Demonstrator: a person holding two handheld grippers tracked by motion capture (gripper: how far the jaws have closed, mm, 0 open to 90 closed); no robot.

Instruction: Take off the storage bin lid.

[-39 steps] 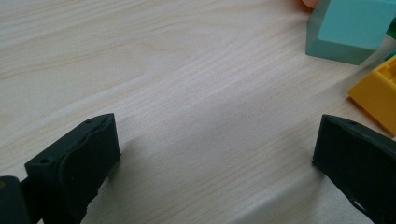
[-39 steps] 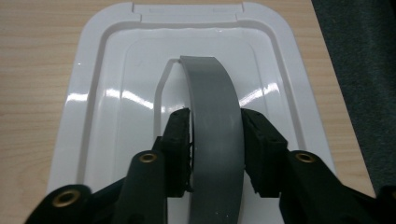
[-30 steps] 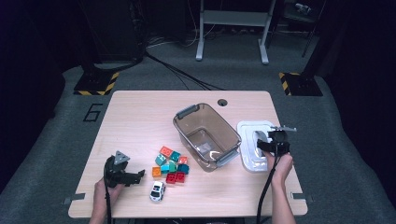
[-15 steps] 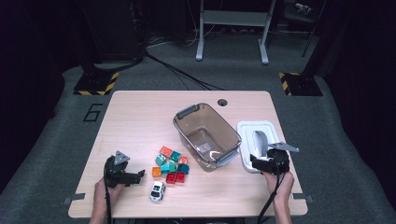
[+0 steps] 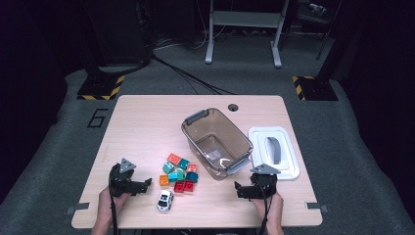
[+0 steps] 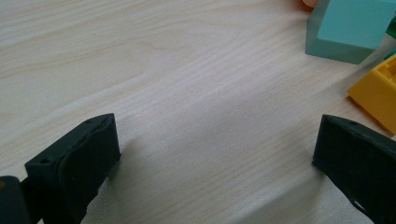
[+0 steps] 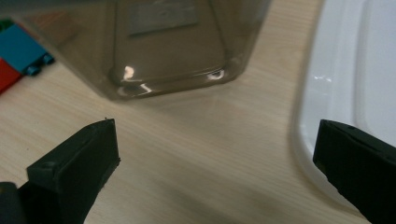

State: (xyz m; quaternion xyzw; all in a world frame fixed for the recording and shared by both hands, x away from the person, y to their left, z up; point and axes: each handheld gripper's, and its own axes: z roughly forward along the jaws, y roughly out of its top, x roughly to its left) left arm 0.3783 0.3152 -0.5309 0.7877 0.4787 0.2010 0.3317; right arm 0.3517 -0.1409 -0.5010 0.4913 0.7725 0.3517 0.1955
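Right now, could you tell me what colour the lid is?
White, with a grey handle; the lid shows best in the high view.

You can read one mark: a large dark "6" [image 5: 99, 118] on the grey floor [image 5: 63, 147], just beside the table [image 5: 147, 122] at its ten o'clock corner. The label inside the clear bin [image 7: 163, 14] is too blurred to read.

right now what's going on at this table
A person sits at a wooden table with a two-jaw gripper in each hand. The right gripper has just been opening, with nothing between its jaws, and sits near the white lid lying beside the clear bin. The bin looks empty. The left gripper is open over bare wood, next to a pile of coloured blocks and a small toy car.
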